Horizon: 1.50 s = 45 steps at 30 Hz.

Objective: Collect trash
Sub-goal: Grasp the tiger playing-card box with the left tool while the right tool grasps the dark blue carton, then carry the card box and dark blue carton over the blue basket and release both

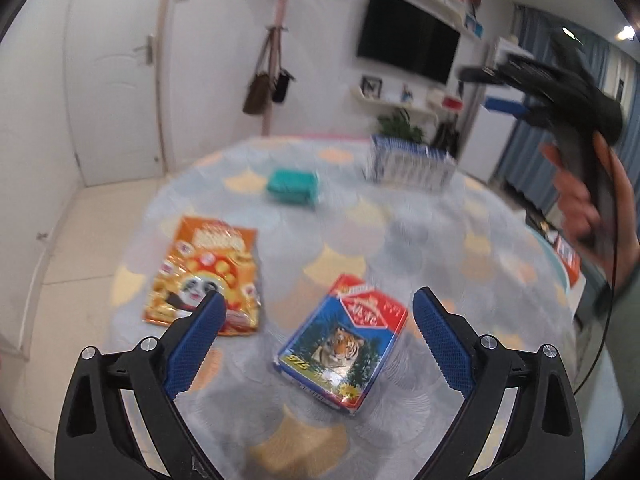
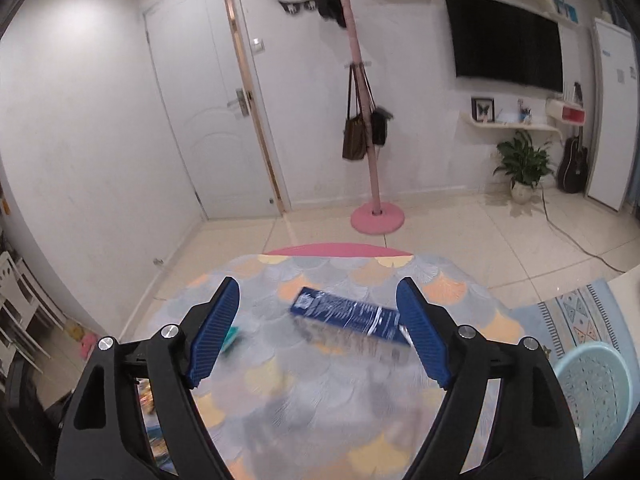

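The left gripper (image 1: 316,308) was held wide open above a round table (image 1: 400,240), nothing gripped, a tiger-printed box (image 1: 342,344) lying between its fingers. The right gripper (image 2: 318,300) was likewise spread open and empty over a blue packet (image 2: 344,314)

The room is bright with soft, even light. A lamp (image 1: 626,33) glares at the far right. Both pictures bend round at their dark edges. The counter (image 2: 320,392) looks smeared and blurry, shadows faint.
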Tool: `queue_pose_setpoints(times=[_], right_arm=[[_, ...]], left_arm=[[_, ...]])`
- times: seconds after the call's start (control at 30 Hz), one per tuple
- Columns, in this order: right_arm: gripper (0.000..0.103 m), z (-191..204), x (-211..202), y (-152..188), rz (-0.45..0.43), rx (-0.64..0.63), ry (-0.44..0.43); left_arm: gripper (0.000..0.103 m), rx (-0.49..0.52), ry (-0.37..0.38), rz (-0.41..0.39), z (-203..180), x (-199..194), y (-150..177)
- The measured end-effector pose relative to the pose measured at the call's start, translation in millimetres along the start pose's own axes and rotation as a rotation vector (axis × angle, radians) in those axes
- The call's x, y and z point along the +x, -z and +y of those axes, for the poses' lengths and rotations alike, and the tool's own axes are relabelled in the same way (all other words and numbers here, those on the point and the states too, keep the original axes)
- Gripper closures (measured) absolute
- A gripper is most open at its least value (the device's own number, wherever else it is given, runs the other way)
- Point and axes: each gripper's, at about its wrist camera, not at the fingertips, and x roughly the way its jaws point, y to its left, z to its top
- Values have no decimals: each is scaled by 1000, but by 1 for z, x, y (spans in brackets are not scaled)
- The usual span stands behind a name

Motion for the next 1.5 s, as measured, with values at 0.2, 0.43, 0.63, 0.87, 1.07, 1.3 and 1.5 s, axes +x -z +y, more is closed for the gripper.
queue_pose_setpoints(times=[0.2,0.43,0.63,0.87,1.07,1.3,1.5], right_arm=[[26,-26,73,-3,134,40,-31],[26,-41,120,8,292,64,-97],[18,-34,110,15,304,-5,-146],[15,-14,109,34,357,-128,-146],[41,13,97,54,368,-206,-116],[72,42,62,82,336,-269,-81],[72,33,0,68,218,-197,-80]], left_arm=[[11,40,36,96,-5,25,18],[11,105,84,158,-16,38,21],[11,129,82,176,-20,40,22],[12,127,86,174,-18,42,21],[14,128,80,172,-20,41,21],[40,140,68,150,-27,32,27],[43,100,147,111,-39,18,23]])
